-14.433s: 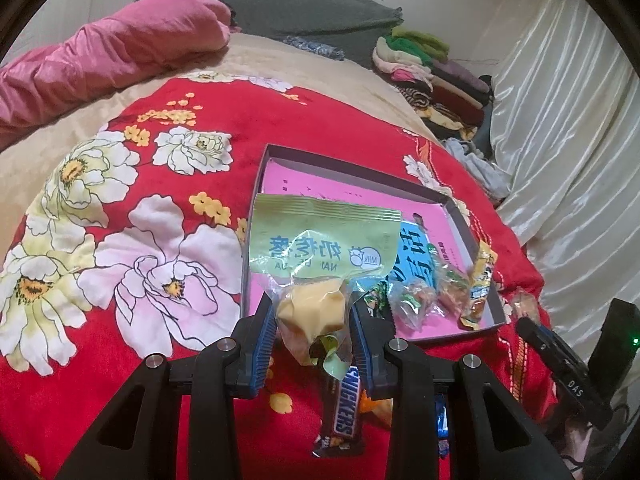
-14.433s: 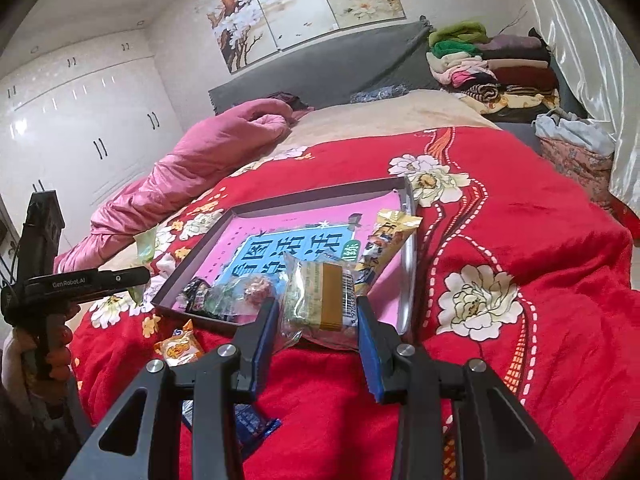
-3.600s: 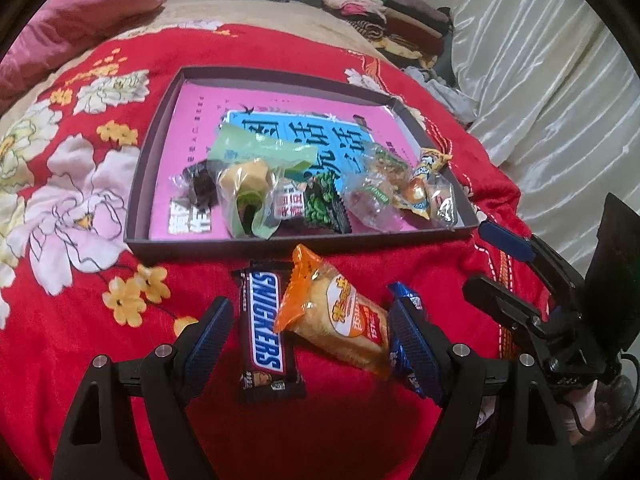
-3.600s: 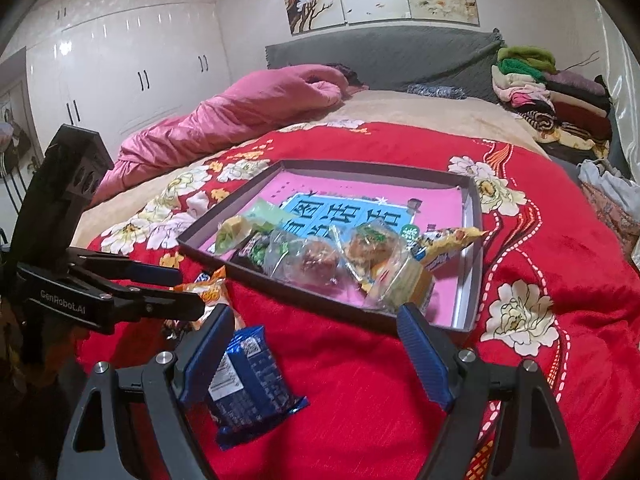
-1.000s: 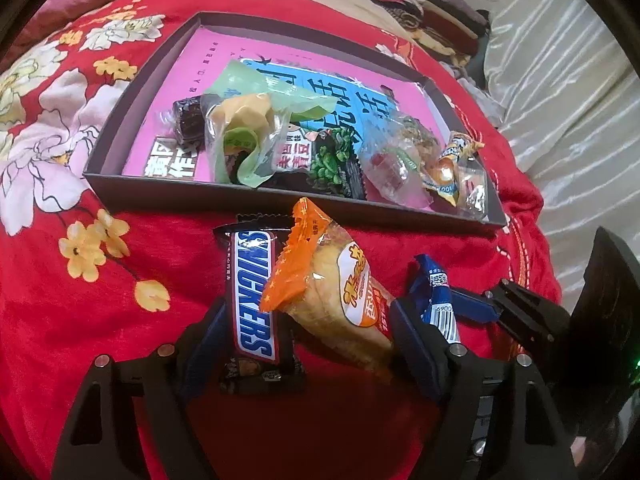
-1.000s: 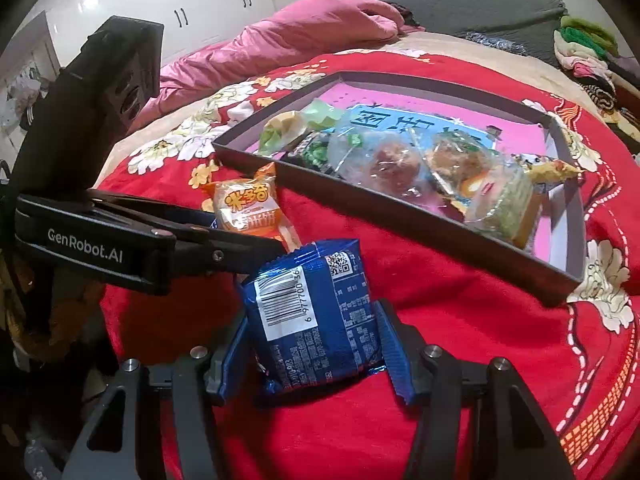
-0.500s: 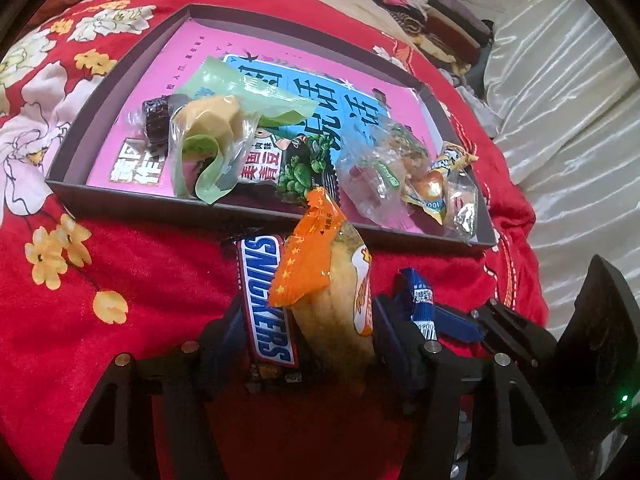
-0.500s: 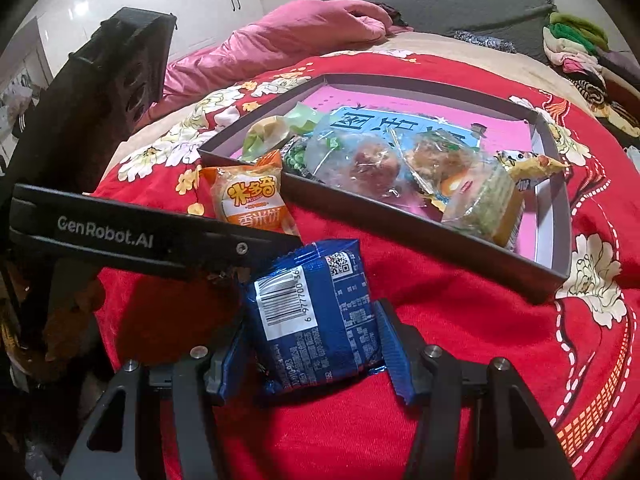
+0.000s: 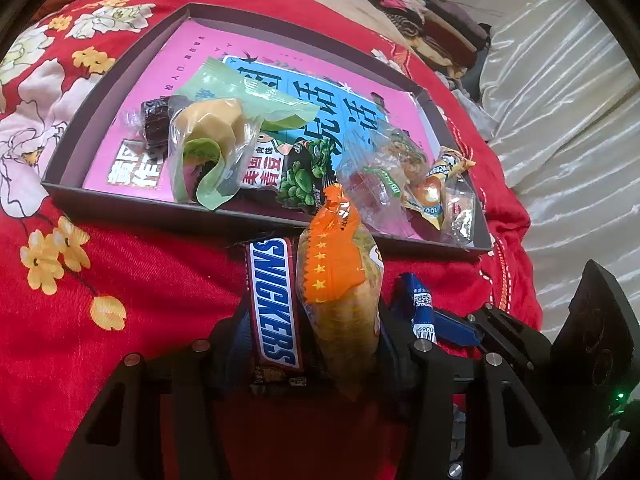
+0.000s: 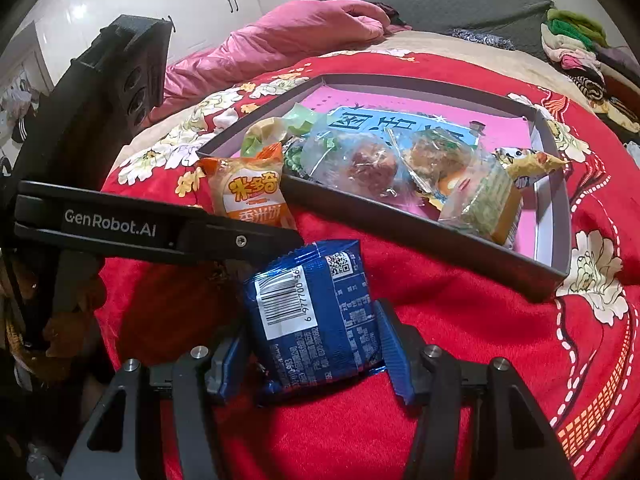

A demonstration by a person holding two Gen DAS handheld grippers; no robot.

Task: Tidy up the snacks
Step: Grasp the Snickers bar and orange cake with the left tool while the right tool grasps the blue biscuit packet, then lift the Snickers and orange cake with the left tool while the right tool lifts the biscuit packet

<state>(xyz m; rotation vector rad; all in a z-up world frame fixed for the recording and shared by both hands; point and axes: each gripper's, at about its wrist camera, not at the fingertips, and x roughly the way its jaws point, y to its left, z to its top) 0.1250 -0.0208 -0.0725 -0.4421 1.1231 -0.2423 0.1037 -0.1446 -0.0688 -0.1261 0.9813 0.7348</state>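
Snickers bar (image 9: 274,304) and orange rice-cracker packet (image 9: 340,300) sit side by side between the narrowed fingers of the left gripper (image 9: 308,332) in the left wrist view; the jaws press in on the pair from both sides, the packet standing tilted with its crimped top toward the tray. Just ahead lies the dark shallow tray (image 9: 132,208) on the red floral bedspread (image 9: 120,272), holding a pink-and-blue printed sheet (image 9: 200,64), a green-wrapped pastry (image 9: 212,136), a small dark sweet (image 9: 154,120), a green pea packet (image 9: 304,176) and several clear-wrapped snacks (image 9: 384,168). At the right, the right gripper (image 9: 452,326) shows beside a sliver of blue wrapper.

Right wrist view: the right gripper (image 10: 316,344) has closed its blue-padded fingers (image 10: 394,344) against both edges of a blue snack packet (image 10: 316,312), barcode side up, over the bedspread (image 10: 460,320) and short of the tray's near wall (image 10: 420,236). The left gripper's (image 10: 276,240) black finger crosses from the left, with the orange packet (image 10: 252,196) behind it, close to the tray's corner. A pink quilt (image 10: 304,28) and folded clothes (image 10: 576,40) lie farther back.
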